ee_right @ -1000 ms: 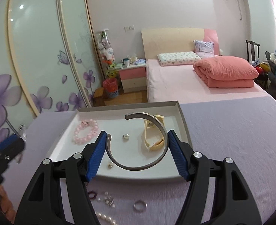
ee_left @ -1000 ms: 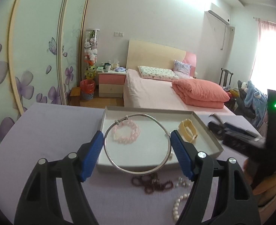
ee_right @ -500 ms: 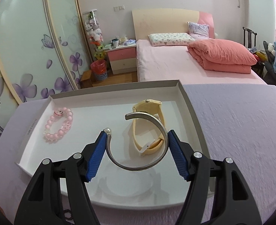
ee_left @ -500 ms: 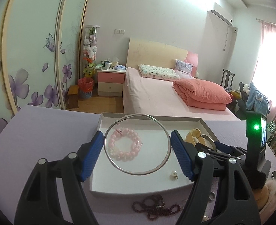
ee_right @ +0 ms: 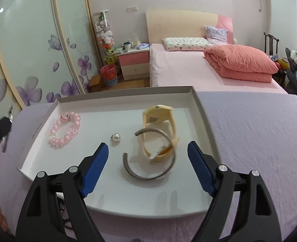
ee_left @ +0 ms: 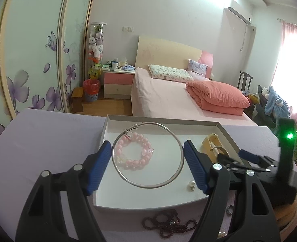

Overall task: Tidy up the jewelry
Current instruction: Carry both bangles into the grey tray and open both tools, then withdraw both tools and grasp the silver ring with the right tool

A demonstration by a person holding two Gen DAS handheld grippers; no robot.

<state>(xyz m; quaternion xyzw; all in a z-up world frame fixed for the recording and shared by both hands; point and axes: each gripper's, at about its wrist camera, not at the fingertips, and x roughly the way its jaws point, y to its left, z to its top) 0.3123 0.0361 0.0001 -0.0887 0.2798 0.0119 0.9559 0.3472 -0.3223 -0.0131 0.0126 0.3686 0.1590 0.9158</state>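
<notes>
Jewelry sat mostly in the shallow white tray on the lavender-covered table. The left tool clamped a thin silver bangle between its blue pads, one pad on each side of the ring, holding it over the tray's left part, w/ the pink bead bracelet lying on the tray floor behind it (seen through the ring). The right tool was opening: its pads stood clear of the open grey cuff, which lay btwn them on the tray floor, its far arm overlapping the yellow watch. A single pearl piece lay near the tray's middle, apart from the bracelet.

Outside the tray, on the table's near side, a dark red bead strand and a small ring lay loose. The right tool's black body w/ a green light showed at the left camera's right edge.
</notes>
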